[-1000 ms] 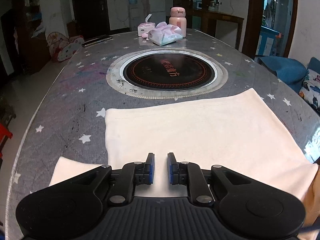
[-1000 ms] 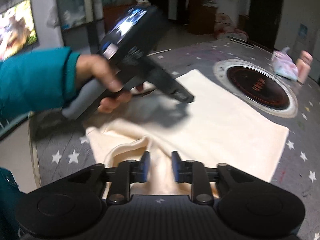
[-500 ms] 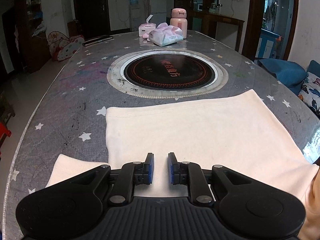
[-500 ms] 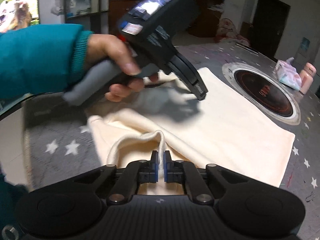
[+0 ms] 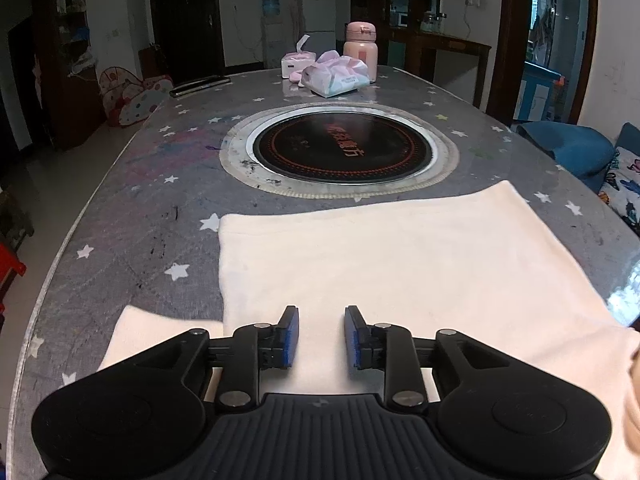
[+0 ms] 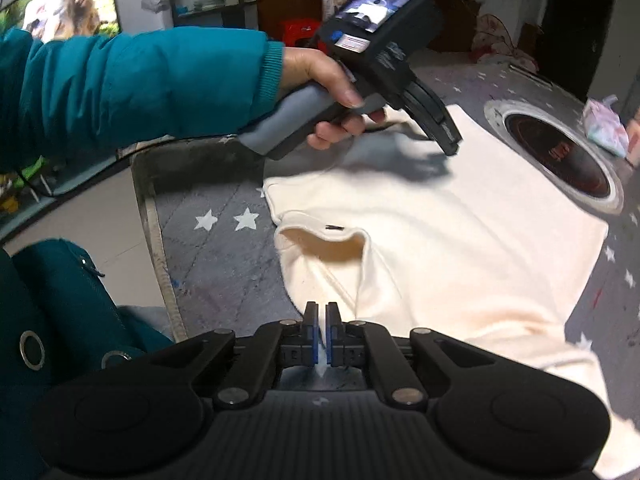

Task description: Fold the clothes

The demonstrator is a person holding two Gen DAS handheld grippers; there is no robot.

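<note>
Right fingers [image 6: 322,322] clamp shirt [image 6: 460,240] edge; left fingers [image 5: 322,332] apart.

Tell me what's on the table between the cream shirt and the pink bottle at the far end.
In the left wrist view, the round black cooktop set into the table lies between the cream shirt and the pink bottle, with a wipes pack just before the bottle.

Dim indoor light, strong fisheye bending at the edges.
Glare on the bench [image 5: 624,280]; soft shadow on the shirt [image 6: 400,160]; slight blur throughout.
</note>
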